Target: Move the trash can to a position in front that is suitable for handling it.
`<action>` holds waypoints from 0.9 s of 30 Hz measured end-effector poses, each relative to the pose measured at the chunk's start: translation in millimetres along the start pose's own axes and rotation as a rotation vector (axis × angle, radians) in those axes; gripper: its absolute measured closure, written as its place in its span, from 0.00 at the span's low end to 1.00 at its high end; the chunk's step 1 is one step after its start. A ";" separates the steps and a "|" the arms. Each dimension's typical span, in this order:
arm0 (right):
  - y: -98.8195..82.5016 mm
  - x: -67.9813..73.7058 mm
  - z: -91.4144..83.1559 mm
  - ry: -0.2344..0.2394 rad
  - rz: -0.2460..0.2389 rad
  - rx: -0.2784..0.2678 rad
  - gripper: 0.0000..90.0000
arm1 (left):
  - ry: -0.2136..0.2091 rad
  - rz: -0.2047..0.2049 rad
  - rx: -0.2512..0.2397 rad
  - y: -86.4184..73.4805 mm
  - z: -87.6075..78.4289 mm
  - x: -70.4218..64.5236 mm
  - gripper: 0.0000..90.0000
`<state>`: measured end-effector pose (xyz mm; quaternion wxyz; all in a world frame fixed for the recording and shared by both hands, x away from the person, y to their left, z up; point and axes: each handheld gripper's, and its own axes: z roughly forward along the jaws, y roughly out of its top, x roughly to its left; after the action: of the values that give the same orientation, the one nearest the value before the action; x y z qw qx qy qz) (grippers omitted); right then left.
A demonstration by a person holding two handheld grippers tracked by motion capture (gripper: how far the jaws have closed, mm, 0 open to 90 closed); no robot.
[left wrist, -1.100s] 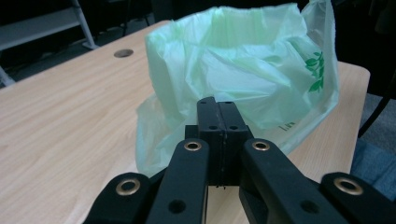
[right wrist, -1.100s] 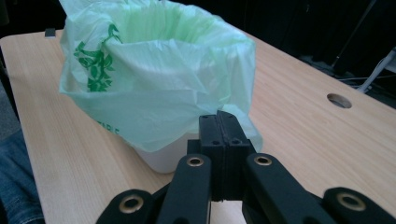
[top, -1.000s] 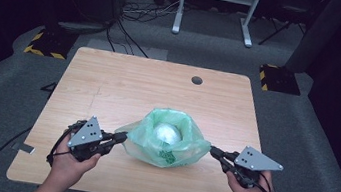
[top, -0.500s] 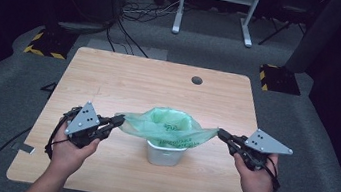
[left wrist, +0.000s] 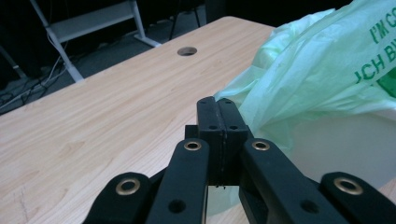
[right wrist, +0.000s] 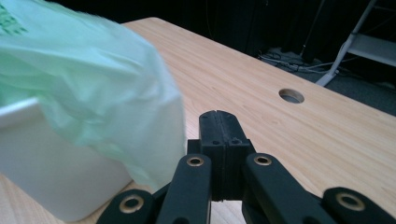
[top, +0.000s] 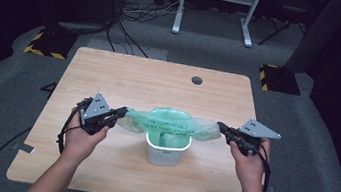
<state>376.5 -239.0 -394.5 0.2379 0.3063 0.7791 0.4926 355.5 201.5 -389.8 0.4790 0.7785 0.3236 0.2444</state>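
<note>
Green plastic makes up the thin bin bag [top: 170,124] that is pulled wide over a small white bin [top: 166,151]. The bin stands on the wooden surface [top: 126,74], near the front edge and about in the middle. The bag's open mouth sits over the top of the bin, and dark green letters are printed on it.

The left tool [top: 118,114] has its jaws pressed together on the left edge of the bag. From the left gripper view, the left tool [left wrist: 221,122] is closed tight, with the green bag [left wrist: 327,70] right beside its tip. The right tool [top: 222,129] pinches the right edge of the bag the same way. From the right gripper view, the right tool [right wrist: 224,135] is closed too, and the white bin [right wrist: 56,172] stands just to its left under the bag [right wrist: 93,79].

A round hole [top: 197,80] is in the surface near the far edge.
</note>
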 end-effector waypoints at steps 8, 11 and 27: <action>-4.5 3.1 -8.3 -0.031 -0.009 0.012 0.89 | -0.008 -0.049 -0.018 -2.1 -9.4 -0.5 0.81; -4.6 8.7 -24.2 -0.064 -0.020 0.024 0.70 | 0.007 -0.058 -0.047 -4.7 -16.6 -5.1 0.58; -15.6 53.5 -30.7 0.086 -0.017 0.058 0.77 | 0.012 -0.037 -0.041 -9.1 -24.4 -22.3 0.38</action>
<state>314.7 -225.2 -400.1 0.1993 0.2850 0.8052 0.4803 321.2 202.4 -389.4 0.4972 0.7609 0.3359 0.2467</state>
